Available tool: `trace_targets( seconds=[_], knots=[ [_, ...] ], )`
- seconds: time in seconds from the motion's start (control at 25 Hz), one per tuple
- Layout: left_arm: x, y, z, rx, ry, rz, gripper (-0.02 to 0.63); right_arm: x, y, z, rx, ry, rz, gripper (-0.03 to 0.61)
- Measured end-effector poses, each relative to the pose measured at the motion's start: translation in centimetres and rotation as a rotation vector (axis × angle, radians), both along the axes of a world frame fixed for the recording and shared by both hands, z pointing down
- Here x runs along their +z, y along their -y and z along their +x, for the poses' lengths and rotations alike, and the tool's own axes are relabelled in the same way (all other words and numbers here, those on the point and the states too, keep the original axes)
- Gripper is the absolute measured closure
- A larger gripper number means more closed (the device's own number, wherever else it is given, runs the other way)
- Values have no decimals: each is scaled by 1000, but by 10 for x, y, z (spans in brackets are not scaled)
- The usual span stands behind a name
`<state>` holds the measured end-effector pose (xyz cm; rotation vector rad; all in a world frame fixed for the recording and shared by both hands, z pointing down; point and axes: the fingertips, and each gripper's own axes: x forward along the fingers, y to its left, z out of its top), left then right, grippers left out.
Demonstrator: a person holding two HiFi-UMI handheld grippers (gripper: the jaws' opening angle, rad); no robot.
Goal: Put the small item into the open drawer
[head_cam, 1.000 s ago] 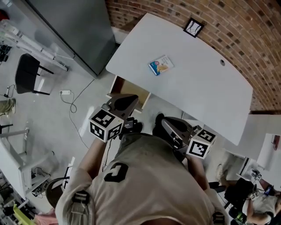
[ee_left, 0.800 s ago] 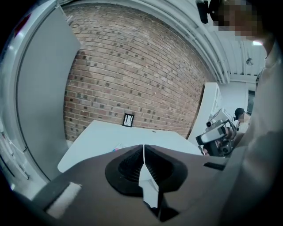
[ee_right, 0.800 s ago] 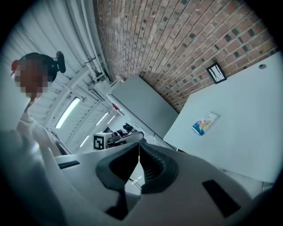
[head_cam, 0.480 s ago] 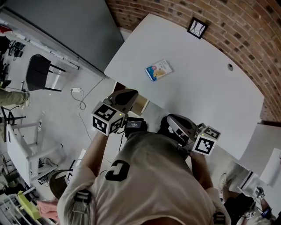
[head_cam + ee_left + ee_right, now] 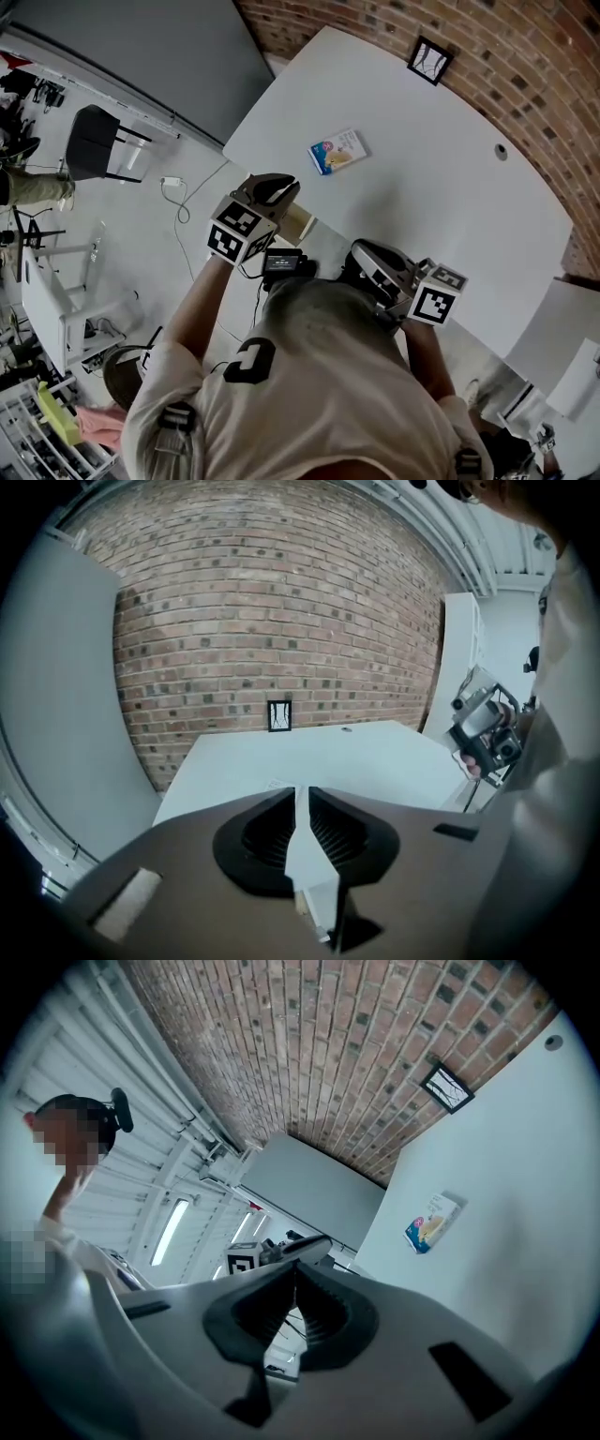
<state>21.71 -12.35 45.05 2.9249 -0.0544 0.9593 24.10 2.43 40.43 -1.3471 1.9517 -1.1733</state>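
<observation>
The small item, a blue-and-white packet (image 5: pixel 337 151), lies flat on the white table (image 5: pixel 441 178), and the right gripper view catches it too (image 5: pixel 431 1222). Below the table's near edge, only a tan corner of the open drawer (image 5: pixel 299 223) shows, the rest being hidden under my left gripper (image 5: pixel 292 184). That gripper hovers over the drawer by the table edge, its jaws shut on nothing (image 5: pixel 300 794). My right gripper (image 5: pixel 357 249) is close to the person's body just short of the table edge, also shut and empty (image 5: pixel 294 1267). Both are a short way from the packet.
A small framed picture (image 5: pixel 429 58) leans on the brick wall (image 5: pixel 525 56) at the table's far edge. A grommet hole (image 5: pixel 500 151) is in the tabletop. A black chair (image 5: pixel 98 141) and a cable (image 5: pixel 183 192) are on the floor at left.
My left gripper has moved forward and up, from beside the person's body to over the drawer at the table edge. The right gripper has barely moved. The packet stays put.
</observation>
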Motion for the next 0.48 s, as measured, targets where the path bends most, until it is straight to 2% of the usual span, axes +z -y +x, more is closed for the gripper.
trace_targets(
  seconds=[0.04, 0.12, 0.16, 0.24, 0.48],
  knots=[
    [4, 1, 4, 16, 11, 2, 570, 1, 1, 1, -7, 2, -3, 572],
    [17, 2, 11, 50, 53, 1, 332, 3, 3, 3, -25, 8, -11, 572],
    [25, 4, 14, 65, 81, 4, 283, 4, 4, 4, -32, 11, -14, 572],
    [42, 8, 18, 98, 140, 12, 237, 6, 7, 6, -44, 15, -20, 572],
    [95, 15, 36, 219, 324, 24, 175, 12, 10, 11, -69, 15, -42, 572]
  ],
)
